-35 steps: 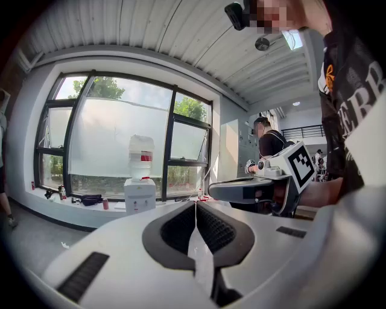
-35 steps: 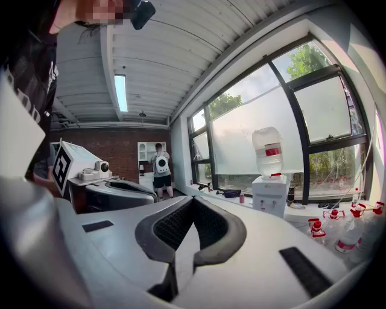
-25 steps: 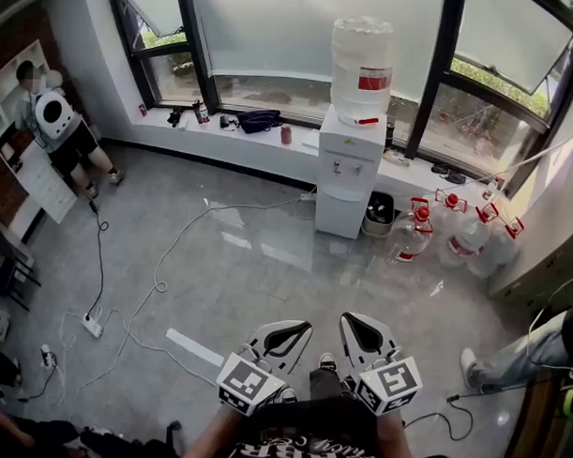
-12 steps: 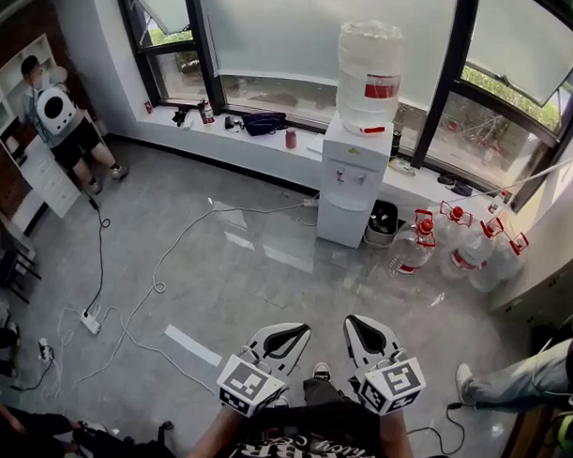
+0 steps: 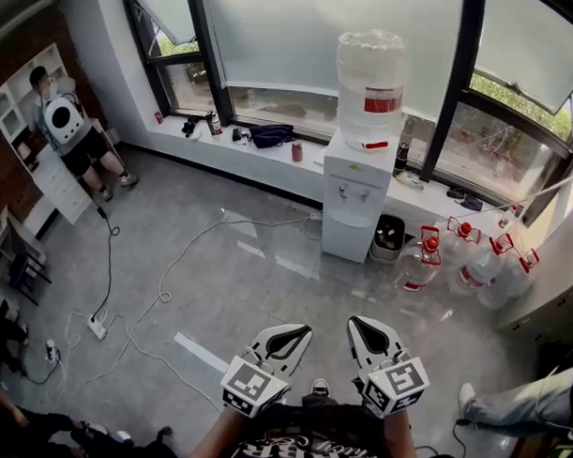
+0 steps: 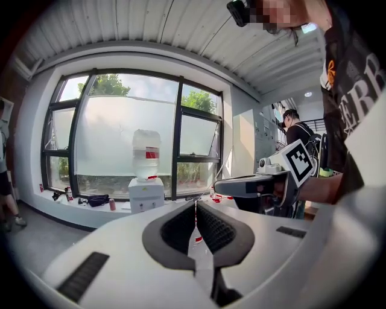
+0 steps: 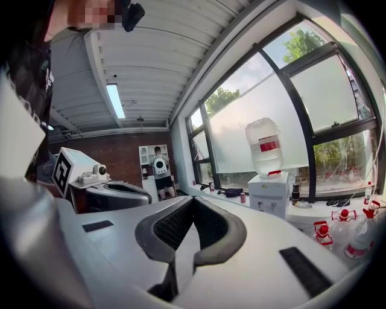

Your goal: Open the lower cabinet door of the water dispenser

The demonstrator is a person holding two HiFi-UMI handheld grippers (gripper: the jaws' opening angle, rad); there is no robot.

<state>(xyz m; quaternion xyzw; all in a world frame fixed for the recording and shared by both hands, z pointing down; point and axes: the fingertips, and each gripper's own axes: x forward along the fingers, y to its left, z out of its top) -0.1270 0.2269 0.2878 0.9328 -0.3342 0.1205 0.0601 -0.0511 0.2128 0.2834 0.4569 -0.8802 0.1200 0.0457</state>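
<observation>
The left gripper [image 5: 302, 329] and right gripper [image 5: 355, 322] hung side by side at 6 o'clock, each with its jaws closed on nothing. The dispenser [image 5: 359, 207] stood well apart at 12 o'clock. Its lower door [image 5: 347, 237] seemed closed, though distance blurred it.

The water dispenser [image 5: 357, 205] is positioned against the window sill [image 5: 252, 149], with a water bottle [image 5: 369, 85] seated on top. A bin [image 5: 389, 238] is placed just beside it on the right, and spare bottles [image 5: 482, 272] are grouped further right on the floor. The left gripper [image 5: 287, 338] and right gripper [image 5: 367, 337] are located side by side in the foreground, well apart from the dispenser.
</observation>
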